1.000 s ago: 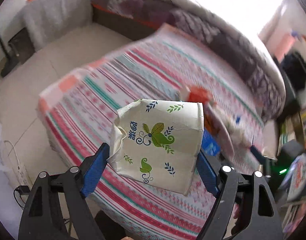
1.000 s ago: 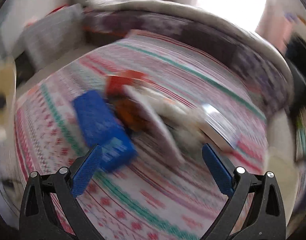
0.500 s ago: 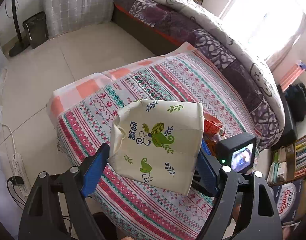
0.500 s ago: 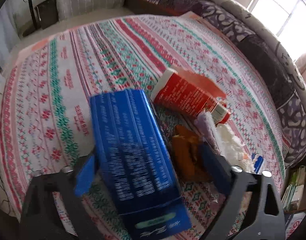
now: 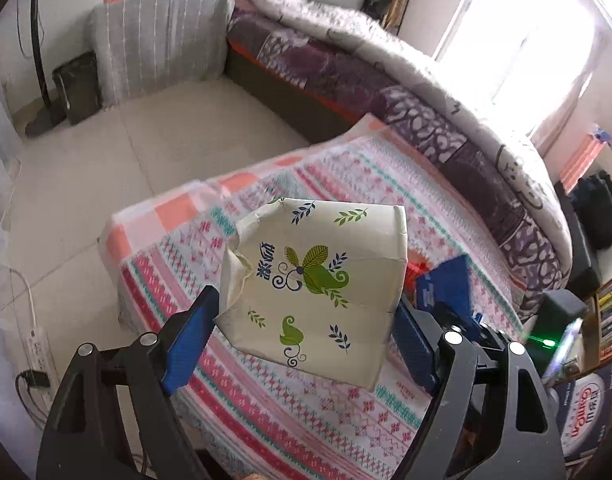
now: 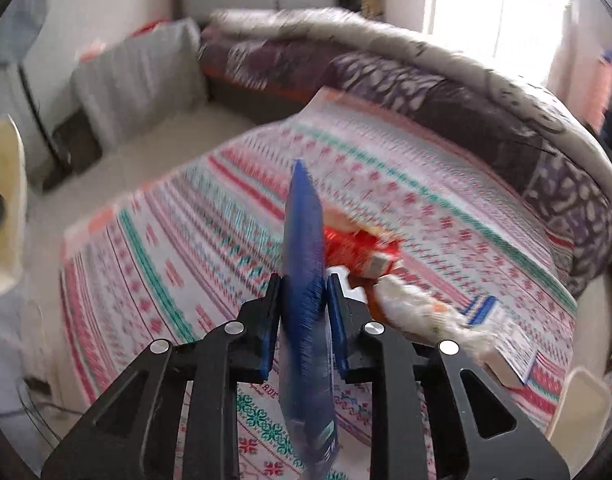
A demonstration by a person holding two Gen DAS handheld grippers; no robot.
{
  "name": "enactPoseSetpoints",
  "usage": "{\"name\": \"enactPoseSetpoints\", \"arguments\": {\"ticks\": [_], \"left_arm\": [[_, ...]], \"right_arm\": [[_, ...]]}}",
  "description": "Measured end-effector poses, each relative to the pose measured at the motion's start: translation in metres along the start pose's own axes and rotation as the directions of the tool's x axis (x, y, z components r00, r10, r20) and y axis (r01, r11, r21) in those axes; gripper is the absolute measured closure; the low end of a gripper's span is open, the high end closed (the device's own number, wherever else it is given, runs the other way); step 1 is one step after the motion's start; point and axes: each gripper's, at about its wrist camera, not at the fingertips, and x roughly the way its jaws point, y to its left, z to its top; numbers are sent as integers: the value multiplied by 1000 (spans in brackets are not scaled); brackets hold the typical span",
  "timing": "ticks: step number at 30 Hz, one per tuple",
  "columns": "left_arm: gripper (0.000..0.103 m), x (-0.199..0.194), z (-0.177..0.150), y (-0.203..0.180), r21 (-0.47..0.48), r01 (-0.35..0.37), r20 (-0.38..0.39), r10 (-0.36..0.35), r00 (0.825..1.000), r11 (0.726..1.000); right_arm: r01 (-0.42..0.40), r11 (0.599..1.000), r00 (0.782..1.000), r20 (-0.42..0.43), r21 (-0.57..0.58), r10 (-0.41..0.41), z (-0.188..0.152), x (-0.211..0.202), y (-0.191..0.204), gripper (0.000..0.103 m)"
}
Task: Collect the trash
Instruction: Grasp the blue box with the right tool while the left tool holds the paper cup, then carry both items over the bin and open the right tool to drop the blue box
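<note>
The left tool (image 5: 306,320) pinched a cream leaf-printed paper bag (image 5: 313,292); the right tool (image 6: 304,308) pinched a flattened blue cardboard box (image 6: 306,300) above the table's striped patterned cloth (image 6: 186,240).

A counter (image 6: 210,240) under a striped patterned cloth carries a red packet (image 6: 359,250), crumpled white paper (image 6: 409,306) and a white-blue box (image 6: 505,340) near its right edge.

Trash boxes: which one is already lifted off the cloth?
The blue box, clamped edge-on in the right gripper; the red carton lies on the striped cloth.
</note>
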Motion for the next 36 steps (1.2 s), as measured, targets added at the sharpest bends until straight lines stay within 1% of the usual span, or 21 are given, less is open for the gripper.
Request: {"name": "enactPoseSetpoints", "arguments": {"ticks": [2,4,6,10,12,15,18,22,28,36], "left_arm": [[22,-3,0,-6,18,2,21,-2,1000,1000],[22,-6,-1,-13,33,0,42,-2,999,999],[22,-8,-3,-19,42,5,59,-7,998,999],[22,-10,-9,-34,76,-9,93,2,996,997],[22,-10,-12,-43,96,-11,100,1,995,995],[22,-10,-20,-58,132,-27,126,10,992,991],[22,-11,-28,-76,176,-48,156,20,988,983],[22,-10,-38,-96,214,-51,176,12,984,976],[22,-4,-50,-122,248,-35,171,-8,985,968],[22,1,-68,-158,304,-10,163,-41,986,953]], "right_arm": [[12,999,999,47,40,-14,1,-18,-9,84],[16,997,997,71,74,-21,1,-28,-19,84],[22,994,996,87,105,-31,0,-37,-28,84],[25,982,993,112,186,-47,-5,-55,-52,84],[37,975,990,128,221,-66,-10,-64,-61,84],[80,966,981,150,248,-120,-17,-78,-74,84],[100,958,978,152,268,-145,-25,-87,-85,84],[127,948,973,148,293,-176,-39,-96,-100,84],[146,926,973,120,347,-198,-61,-100,-128,84],[164,900,971,94,405,-219,-76,-110,-159,84]]}}
